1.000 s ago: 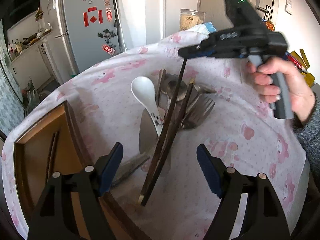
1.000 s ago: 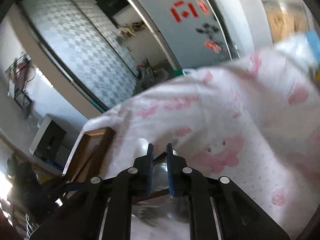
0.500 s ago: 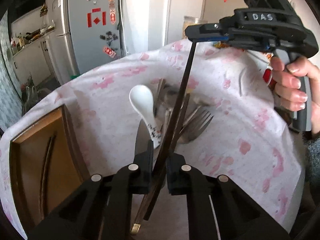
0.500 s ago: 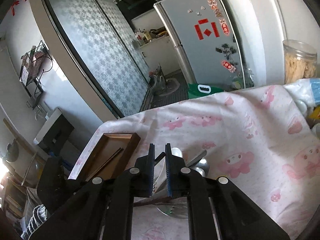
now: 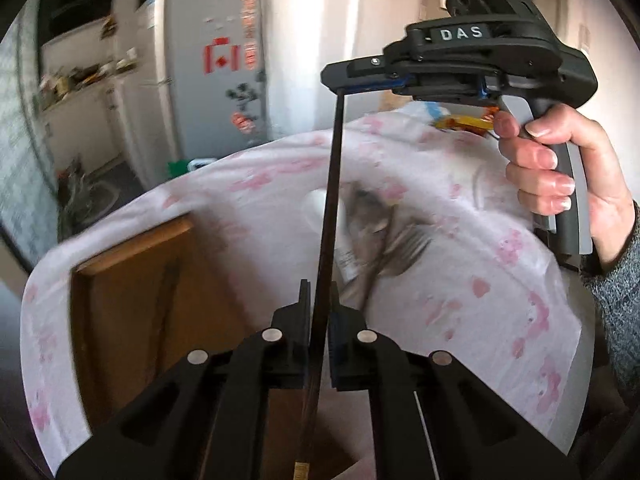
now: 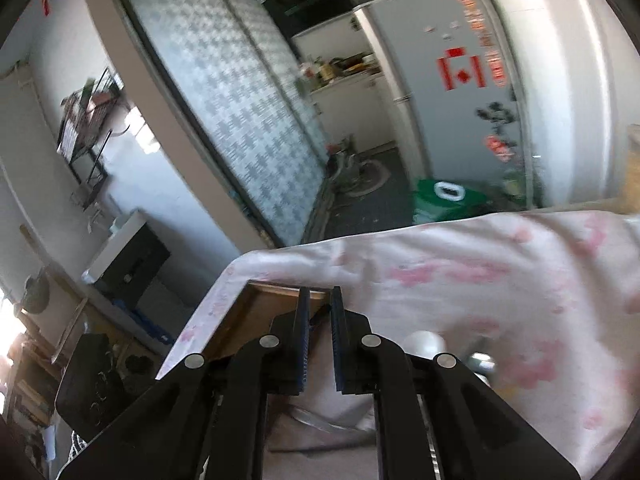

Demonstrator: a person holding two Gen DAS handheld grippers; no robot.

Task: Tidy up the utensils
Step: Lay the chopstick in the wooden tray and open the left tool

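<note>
left gripper [image 5: 319, 312]: jaws clamped on chopstick [image 5: 329, 216] | right gripper [image 5: 340, 90]: pinching its top end, above the tablecloth [image 5: 500, 280] | risk: hands diverge, stick twists free, probably misses wooden tray [image 5: 132, 280] | utensil pile [image 5: 384, 232]: blurred

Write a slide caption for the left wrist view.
Both tools, left and right, grip one dark chopstick above the utensil pile.
</note>
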